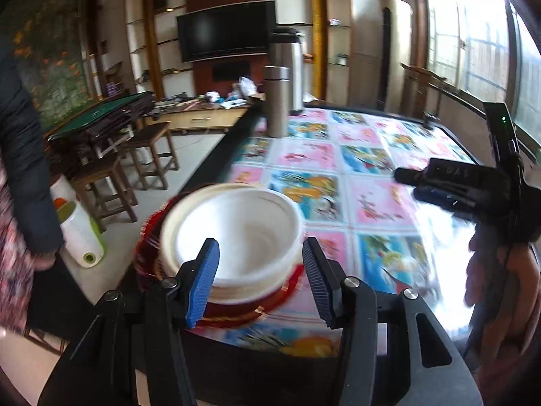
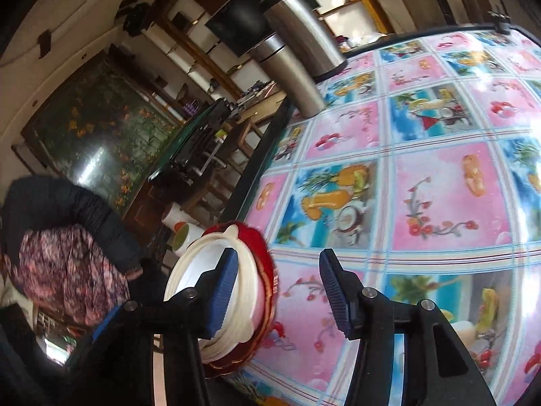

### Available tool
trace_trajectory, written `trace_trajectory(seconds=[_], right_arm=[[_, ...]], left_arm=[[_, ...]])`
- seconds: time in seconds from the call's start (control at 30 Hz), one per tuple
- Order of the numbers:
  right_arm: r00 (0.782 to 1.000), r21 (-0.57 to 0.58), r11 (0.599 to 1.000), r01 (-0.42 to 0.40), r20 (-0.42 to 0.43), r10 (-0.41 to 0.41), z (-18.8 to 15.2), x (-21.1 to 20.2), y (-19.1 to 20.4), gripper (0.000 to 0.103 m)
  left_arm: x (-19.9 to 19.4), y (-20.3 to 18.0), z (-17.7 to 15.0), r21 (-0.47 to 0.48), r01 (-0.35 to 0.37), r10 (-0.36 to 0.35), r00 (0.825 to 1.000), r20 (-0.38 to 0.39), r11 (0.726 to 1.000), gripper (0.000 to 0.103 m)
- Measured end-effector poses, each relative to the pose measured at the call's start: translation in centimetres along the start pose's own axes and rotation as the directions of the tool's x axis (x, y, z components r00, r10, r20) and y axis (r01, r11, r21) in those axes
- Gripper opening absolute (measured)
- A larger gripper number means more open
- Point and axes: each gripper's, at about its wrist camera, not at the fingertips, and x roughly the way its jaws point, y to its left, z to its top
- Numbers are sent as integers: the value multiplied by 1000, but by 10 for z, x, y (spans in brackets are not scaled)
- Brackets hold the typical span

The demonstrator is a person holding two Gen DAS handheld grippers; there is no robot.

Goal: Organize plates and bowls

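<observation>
Sitting at the near left corner of the desk [image 1: 382, 203], a stack of white bowls [image 1: 233, 233] rests on red plates [image 1: 243, 308] with gold-lined rims, and the plates rest on the flowered desk cover. The whole stack is blurred in the left wrist view, so the number of bowls cannot be told.

The left gripper [image 1: 260, 270] is spread wide and grasps nothing. Its blue left finger [image 1: 203, 280] overlaps the near rim of the bowls in the picture, while the right finger stands just to the right of the stack; whether either one touches the bowls cannot be told.

The right gripper [image 2: 275, 287] is likewise released and empty, with one blue finger [image 2: 221, 291] in front of the white bowls [image 2: 216, 291] and the other over the bare cover to the right. In the left wrist view the right gripper [image 1: 402, 176] is held over the right side of the desk, well apart from the stack.

Farther along the left edge of the desk stand a slim steel flask [image 1: 276, 101] and, just behind it, a larger steel thermos [image 1: 290, 71]. Beyond the desk, on the far wall, hangs a dark television [image 1: 226, 30], and wooden stools [image 1: 148, 155] stand on the floor to the left.
</observation>
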Motion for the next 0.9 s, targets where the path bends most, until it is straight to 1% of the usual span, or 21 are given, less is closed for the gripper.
trace_trajectory(seconds=[0.1, 0.17, 0.23, 0.27, 0.33, 0.47, 0.57, 0.63, 0.67, 0.73, 0.8, 0.83, 0.9], right_arm=[[998, 24, 999, 45, 51, -46, 5, -24, -24, 53], [988, 25, 993, 118, 101, -120, 6, -46, -46, 53], [975, 57, 984, 171, 137, -178, 5, -67, -70, 54], [969, 91, 978, 186, 151, -198, 4, -78, -86, 54], [961, 137, 970, 201, 164, -222, 2, -95, -110, 55], [946, 183, 954, 236, 183, -269, -5, -121, -143, 55], [941, 166, 954, 248, 193, -278, -12, -128, -149, 55], [937, 127, 957, 262, 206, -284, -18, -132, -144, 55], [933, 96, 957, 274, 215, -289, -23, -135, -140, 55], [923, 29, 954, 299, 244, -297, -33, -141, -125, 55], [915, -31, 949, 315, 277, -294, -42, -148, -112, 55], [911, -66, 945, 320, 295, -288, -48, -152, -103, 57], [920, -122, 946, 300, 300, -253, -54, -152, -89, 59]], left_arm=[[3, -14, 1, 25, 7, -7, 1000, -9, 1000, 50], [4, -22, 3, 36, 14, -13, 1000, -9, 999, 50], [5, -30, 2, 44, 20, -19, 1000, -6, 999, 51], [6, -36, 2, 48, 21, -21, 1000, -6, 999, 53], [10, -47, 1, 54, 21, -21, 1000, -7, 998, 59], [12, -70, -2, 67, 12, -12, 1000, 6, 998, 59], [12, -84, -1, 52, 6, -8, 999, 32, 999, 60], [13, -91, 0, 46, -3, 1, 999, 44, 999, 68], [12, -95, 0, 44, -13, 11, 999, 52, 999, 70], [9, -99, -3, 40, -48, 45, 997, 69, 998, 77], [7, -98, -4, 37, -67, 64, 996, 69, 997, 78], [7, -95, -5, 31, -75, 73, 995, 66, 997, 78], [7, -86, -5, 4, -101, 101, 993, 62, 995, 78]])
